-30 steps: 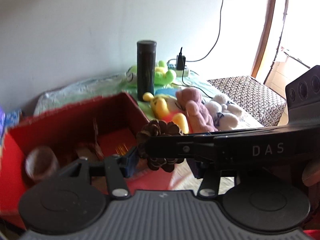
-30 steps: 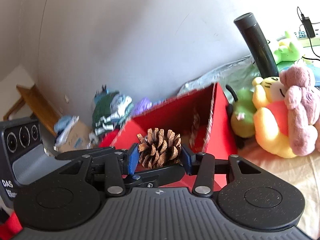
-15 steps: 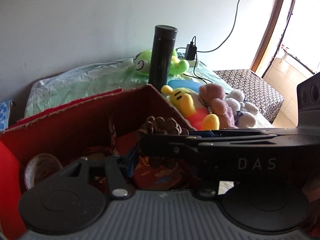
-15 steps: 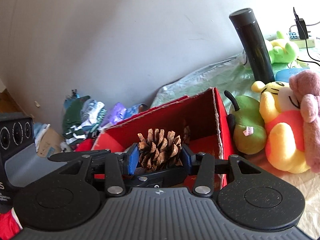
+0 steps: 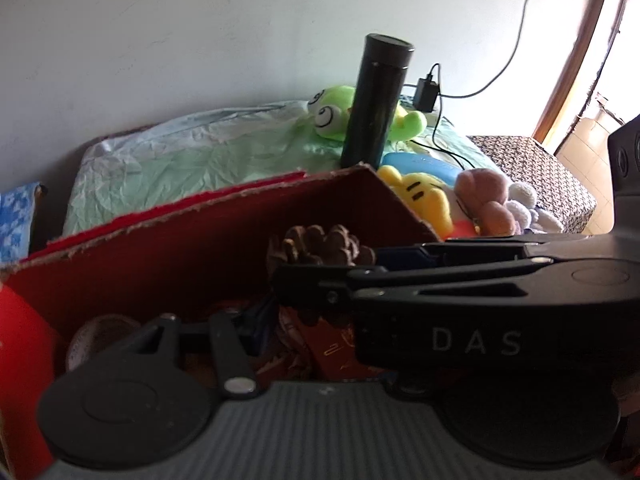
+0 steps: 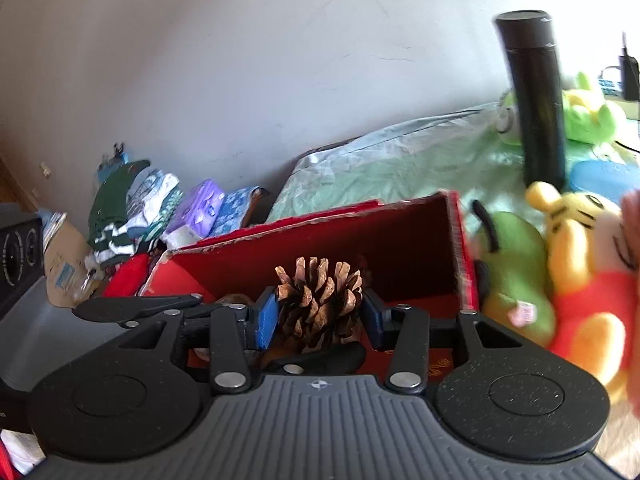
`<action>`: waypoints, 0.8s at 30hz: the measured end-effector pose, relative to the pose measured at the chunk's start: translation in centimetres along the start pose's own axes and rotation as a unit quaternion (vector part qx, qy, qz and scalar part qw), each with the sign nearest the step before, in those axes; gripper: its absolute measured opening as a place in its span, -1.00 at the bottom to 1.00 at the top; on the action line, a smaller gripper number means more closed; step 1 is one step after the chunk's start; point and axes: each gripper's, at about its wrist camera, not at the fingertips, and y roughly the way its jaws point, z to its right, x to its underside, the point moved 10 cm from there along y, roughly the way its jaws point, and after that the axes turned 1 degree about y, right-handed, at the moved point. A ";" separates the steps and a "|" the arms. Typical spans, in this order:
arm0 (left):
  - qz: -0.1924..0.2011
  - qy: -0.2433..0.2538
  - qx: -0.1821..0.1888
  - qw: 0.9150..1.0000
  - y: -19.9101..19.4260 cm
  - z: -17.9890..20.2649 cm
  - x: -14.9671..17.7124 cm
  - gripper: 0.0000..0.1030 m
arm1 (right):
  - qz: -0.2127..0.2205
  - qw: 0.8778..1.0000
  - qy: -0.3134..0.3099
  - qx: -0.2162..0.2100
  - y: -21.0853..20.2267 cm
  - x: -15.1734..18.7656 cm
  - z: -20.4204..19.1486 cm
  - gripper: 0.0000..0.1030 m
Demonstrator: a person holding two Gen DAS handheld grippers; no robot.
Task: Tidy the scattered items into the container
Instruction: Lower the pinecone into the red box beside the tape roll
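Note:
A brown pine cone (image 6: 320, 300) sits between the blue pads of my right gripper (image 6: 320, 314), which is shut on it above the open red box (image 6: 380, 248). In the left wrist view the right gripper (image 5: 332, 266) crosses in front, the pine cone (image 5: 320, 240) poking up over the red box (image 5: 200, 248). My left gripper (image 5: 320, 332) hangs over the box interior with its jaws opening. Its left pad touches nothing I can see, and its right finger is hidden behind the right gripper. One left finger (image 6: 320, 360) shows just under the cone. A tape roll (image 5: 100, 332) lies in the box.
A black flask (image 5: 380, 100) stands behind the box, with a green frog plush (image 5: 332, 116) and a charger (image 5: 426, 88) beyond it. A yellow plush (image 5: 424, 200), a pink plush (image 5: 480, 196) and a green pear plush (image 6: 516, 264) crowd the box's right side. Clothes (image 6: 132, 208) pile up at the left.
Both grippers have moved in over the red box, which now fills more of each view. The right gripper still holds the pine cone. The flask and plush toys slid right.

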 end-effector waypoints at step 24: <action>-0.059 -0.075 -0.073 0.993 1.2 -4.7 2.5 0.06 | -0.077 0.994 0.051 -0.052 4.2 2.2 -1.6 -0.08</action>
